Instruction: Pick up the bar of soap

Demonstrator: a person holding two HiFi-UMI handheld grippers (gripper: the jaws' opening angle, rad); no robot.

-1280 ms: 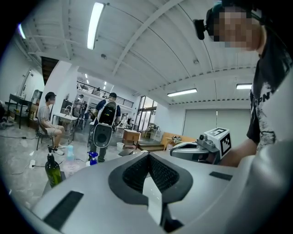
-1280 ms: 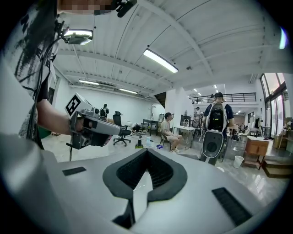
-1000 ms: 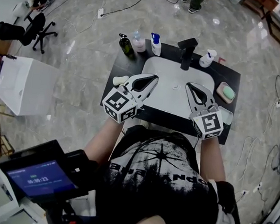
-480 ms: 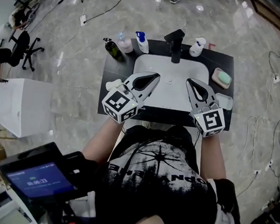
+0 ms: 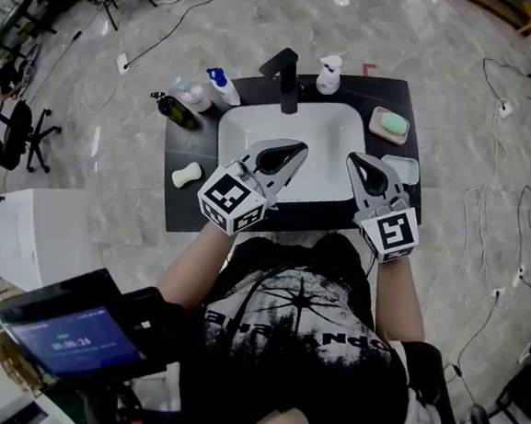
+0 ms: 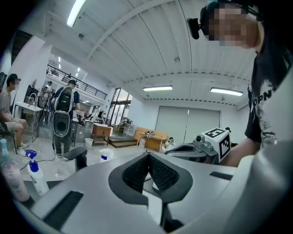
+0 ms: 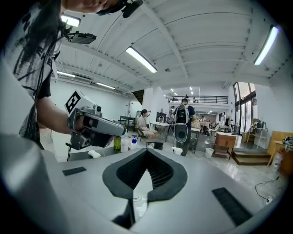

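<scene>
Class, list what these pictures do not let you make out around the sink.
- Head view: print on the bottles is too small to read.
- Head view: the right gripper covers part of the white tray; its contents cannot be told.
- Left gripper view: the left gripper hides most of the basin with its own body.
- Right gripper view: the white bar is too small to tell its shape.

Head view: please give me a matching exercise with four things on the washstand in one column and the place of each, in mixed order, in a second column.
1. white soap bar
2. green soap bar
3. black faucet
4. dark green bottle

A. in the pink dish, right of the sink
B. behind the sink, at its middle
C. straight on the counter, left of the sink
D. at the counter's back left corner

Pairs: 1-C, 2-A, 3-B, 4-D.
</scene>
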